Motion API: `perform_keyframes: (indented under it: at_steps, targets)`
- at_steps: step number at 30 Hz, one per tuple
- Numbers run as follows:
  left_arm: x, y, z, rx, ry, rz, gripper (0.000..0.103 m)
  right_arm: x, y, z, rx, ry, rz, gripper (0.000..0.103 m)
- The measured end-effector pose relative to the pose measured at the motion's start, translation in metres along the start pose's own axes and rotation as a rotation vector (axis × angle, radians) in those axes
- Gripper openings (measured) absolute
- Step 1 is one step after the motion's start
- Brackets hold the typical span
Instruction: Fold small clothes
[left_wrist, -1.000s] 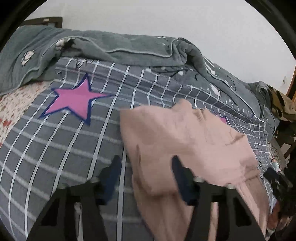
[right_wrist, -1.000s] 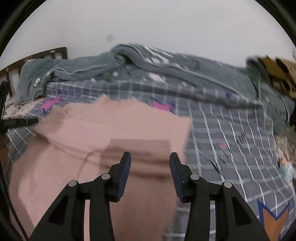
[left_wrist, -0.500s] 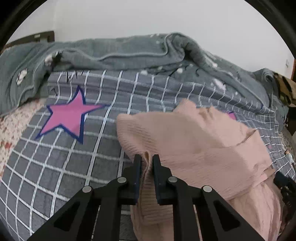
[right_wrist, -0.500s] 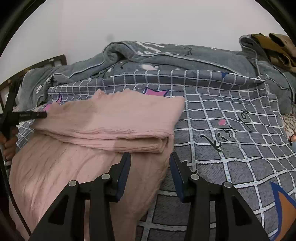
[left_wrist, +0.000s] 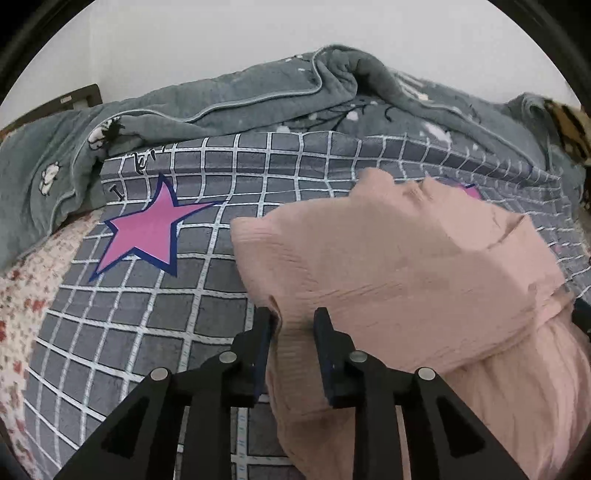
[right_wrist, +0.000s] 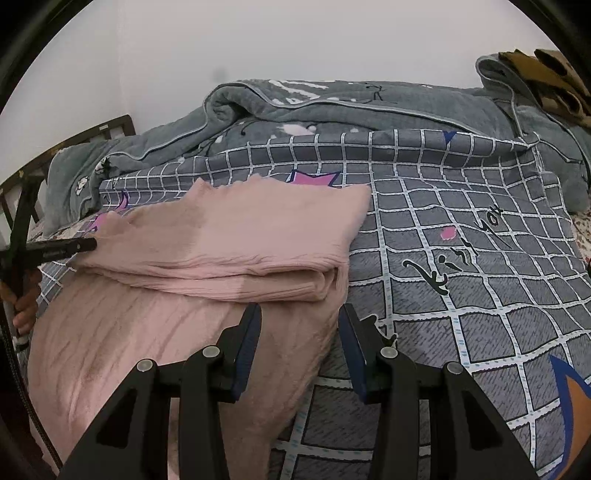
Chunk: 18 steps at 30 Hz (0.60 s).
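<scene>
A pink knitted garment (left_wrist: 406, 277) lies on the bed, its upper half folded over the lower half (right_wrist: 240, 236). My left gripper (left_wrist: 293, 317) sits at the left end of the fold. Its jaws are opening, with a ridge of the pink cloth between them and the pads not pressing on it. From the right wrist view, one of its fingers (right_wrist: 74, 246) points at the fold's left corner. Just in front of the fold's right end, my right gripper (right_wrist: 301, 314) hovers open over the lower layer's right edge, holding nothing.
The bed has a grey checked cover with pink stars (left_wrist: 147, 314). A bunched grey blanket (right_wrist: 332, 107) runs along the far side by the wall. Brown clothing (right_wrist: 554, 77) lies at the far right. A dark headboard (right_wrist: 74, 140) and a person's hand (right_wrist: 24, 306) are at the left.
The garment's upper part has come down into a flat fold. My left jaws shut on its edge half a second ago and have since parted. The right gripper sank lower.
</scene>
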<state>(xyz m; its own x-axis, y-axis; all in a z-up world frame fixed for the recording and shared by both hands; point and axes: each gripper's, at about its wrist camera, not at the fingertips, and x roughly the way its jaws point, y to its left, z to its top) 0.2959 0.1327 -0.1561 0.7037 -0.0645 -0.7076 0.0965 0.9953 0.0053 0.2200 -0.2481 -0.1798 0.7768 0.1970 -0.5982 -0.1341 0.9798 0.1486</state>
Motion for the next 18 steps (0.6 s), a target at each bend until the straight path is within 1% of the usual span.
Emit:
perform_keyframes:
  at_steps: [3, 5, 7, 9, 11, 12, 13, 16, 17, 18]
  targets:
    - [-0.001, 0.003, 0.002, -0.013, -0.022, -0.055, 0.027, 0.001, 0.001, 0.000, -0.004, 0.007, -0.004, 0.043]
    - [0.002, 0.005, 0.003, -0.021, -0.021, -0.067, 0.027, 0.002, 0.001, 0.000, -0.004, 0.010, -0.008, 0.043]
    - [0.008, 0.010, 0.005, -0.051, -0.008, -0.093, 0.027, 0.002, 0.000, 0.000, -0.003, 0.010, -0.006, 0.043]
    - [0.007, 0.015, 0.004, -0.086, -0.027, -0.126, 0.027, 0.002, -0.002, 0.001, 0.001, 0.010, -0.003, 0.043]
    - [0.003, 0.014, 0.005, -0.088, -0.050, -0.127, 0.027, 0.003, -0.003, 0.001, 0.010, 0.011, -0.002, 0.043]
    - [0.000, 0.013, 0.005, -0.079, -0.067, -0.126, 0.013, 0.003, -0.004, 0.001, 0.015, 0.013, -0.001, 0.043]
    - [-0.004, 0.013, 0.006, -0.072, -0.090, -0.132, 0.005, 0.004, -0.005, 0.001, 0.018, 0.016, 0.003, 0.043]
    - [-0.014, 0.015, 0.010, -0.090, -0.130, -0.155, 0.006, 0.005, -0.006, 0.001, 0.027, 0.022, 0.009, 0.043]
    - [-0.016, 0.016, 0.011, -0.097, -0.135, -0.165, 0.006, 0.005, -0.007, 0.001, 0.029, 0.023, 0.010, 0.043]
    - [-0.014, 0.016, 0.012, -0.095, -0.122, -0.170, 0.006, 0.005, -0.006, 0.001, 0.030, 0.023, 0.010, 0.043]
